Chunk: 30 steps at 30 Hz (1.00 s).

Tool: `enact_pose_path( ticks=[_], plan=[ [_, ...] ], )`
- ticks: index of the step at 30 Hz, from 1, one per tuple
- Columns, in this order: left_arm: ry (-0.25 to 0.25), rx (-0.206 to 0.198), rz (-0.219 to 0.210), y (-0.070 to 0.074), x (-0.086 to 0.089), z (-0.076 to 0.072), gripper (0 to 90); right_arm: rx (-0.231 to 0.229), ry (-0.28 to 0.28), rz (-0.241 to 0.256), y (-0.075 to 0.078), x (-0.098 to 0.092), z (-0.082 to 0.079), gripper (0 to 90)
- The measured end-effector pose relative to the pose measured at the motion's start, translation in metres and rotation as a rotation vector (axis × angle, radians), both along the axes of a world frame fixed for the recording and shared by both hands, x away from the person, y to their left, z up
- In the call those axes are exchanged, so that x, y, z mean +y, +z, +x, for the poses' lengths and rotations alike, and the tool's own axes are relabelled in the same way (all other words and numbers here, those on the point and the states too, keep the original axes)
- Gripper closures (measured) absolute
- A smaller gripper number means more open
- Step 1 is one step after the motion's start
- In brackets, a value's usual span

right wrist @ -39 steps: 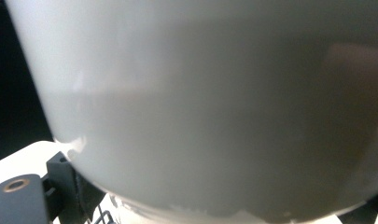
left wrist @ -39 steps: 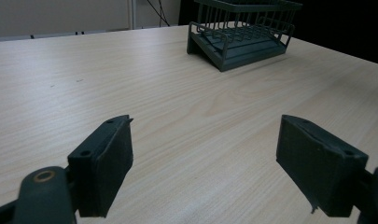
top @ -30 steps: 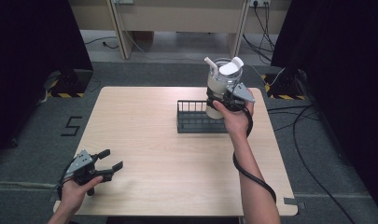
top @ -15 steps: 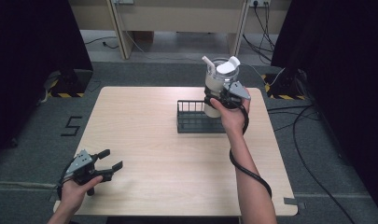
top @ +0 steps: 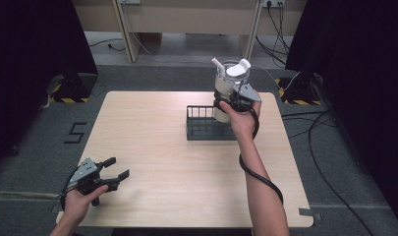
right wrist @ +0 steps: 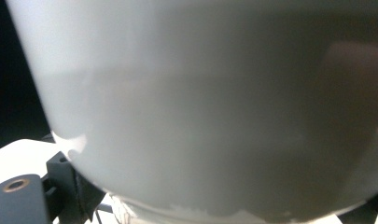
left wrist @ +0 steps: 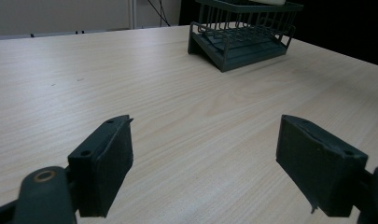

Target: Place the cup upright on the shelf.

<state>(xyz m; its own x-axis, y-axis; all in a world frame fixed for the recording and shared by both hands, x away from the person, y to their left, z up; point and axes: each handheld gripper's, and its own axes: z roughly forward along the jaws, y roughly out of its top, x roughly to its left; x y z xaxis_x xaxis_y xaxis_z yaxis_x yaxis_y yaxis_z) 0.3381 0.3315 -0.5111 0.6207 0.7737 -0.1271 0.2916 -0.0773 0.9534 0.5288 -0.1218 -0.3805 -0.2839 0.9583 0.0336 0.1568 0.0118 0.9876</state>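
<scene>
A tall white and clear jug (top: 229,81) with a white lid and spout stands upright in my right gripper (top: 232,102), which is shut on its lower body. Its base is at the back right corner of a black wire rack (top: 205,127); I cannot tell whether it touches the rack. The jug's pale wall (right wrist: 214,107) is pressed close in the right gripper view, with one black finger (right wrist: 65,184) at the lower left. My left gripper (top: 117,167) rests low near the table's front left corner, open and holding nothing (left wrist: 205,123). Ahead of it lies the rack (left wrist: 242,37).
The light wooden table (top: 152,147) is bare between the rack and the left gripper. A black cable (top: 258,174) hangs along the right forearm. Beyond the far edge are desk legs, floor cables and dark curtains on both sides.
The right gripper has shifted the jug slightly to the left over the rack. The left gripper has stayed where it was, still open.
</scene>
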Motion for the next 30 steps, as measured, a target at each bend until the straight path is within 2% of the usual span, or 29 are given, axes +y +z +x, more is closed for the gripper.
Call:
enact_pose_path(
  ticks=[30],
  plan=[
    [-0.002, -0.001, 0.0, 0.0, 0.0, 0.0, 18.1, 0.071, -0.013, -0.027, -0.035, 0.005, 0.009, 10.2]
  ],
)
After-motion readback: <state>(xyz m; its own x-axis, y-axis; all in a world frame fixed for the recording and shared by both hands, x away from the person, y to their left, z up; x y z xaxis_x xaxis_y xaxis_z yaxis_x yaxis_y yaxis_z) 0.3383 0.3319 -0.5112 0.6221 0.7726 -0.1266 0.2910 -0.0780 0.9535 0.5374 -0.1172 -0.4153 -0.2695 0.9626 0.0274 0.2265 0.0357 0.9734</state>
